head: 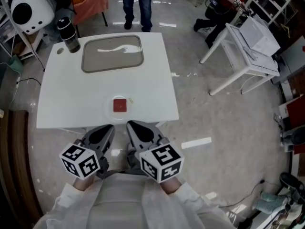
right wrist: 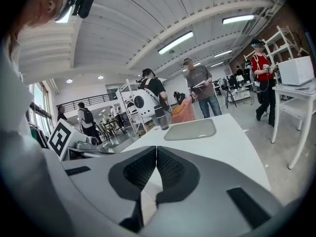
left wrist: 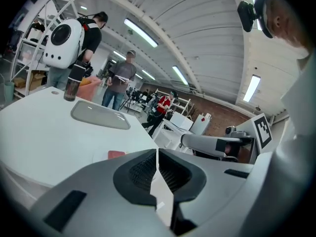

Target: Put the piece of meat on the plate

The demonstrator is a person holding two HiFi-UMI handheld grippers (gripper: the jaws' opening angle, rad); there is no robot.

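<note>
A square red piece of meat (head: pixel 120 105) lies on a white round plate (head: pixel 108 110) near the front edge of the white table (head: pixel 71 99). Both grippers hang just short of that edge, close to my body. My left gripper (head: pixel 110 127) is shut with nothing between its jaws, and so is my right gripper (head: pixel 129 124). In the left gripper view, past the left gripper (left wrist: pixel 157 152), the meat (left wrist: pixel 116 154) shows as a red sliver on the table. The right gripper view holds the shut right gripper (right wrist: pixel 156 149); the meat is hidden there.
A grey tray (head: pixel 113 53) sits at the table's far side with a dark tumbler (head: pixel 69 34) at its left. People stand beyond the table (head: pixel 137 4). A smaller white table (head: pixel 248 56) stands at the right, shelving and a white round device (head: pixel 31 9) at the left.
</note>
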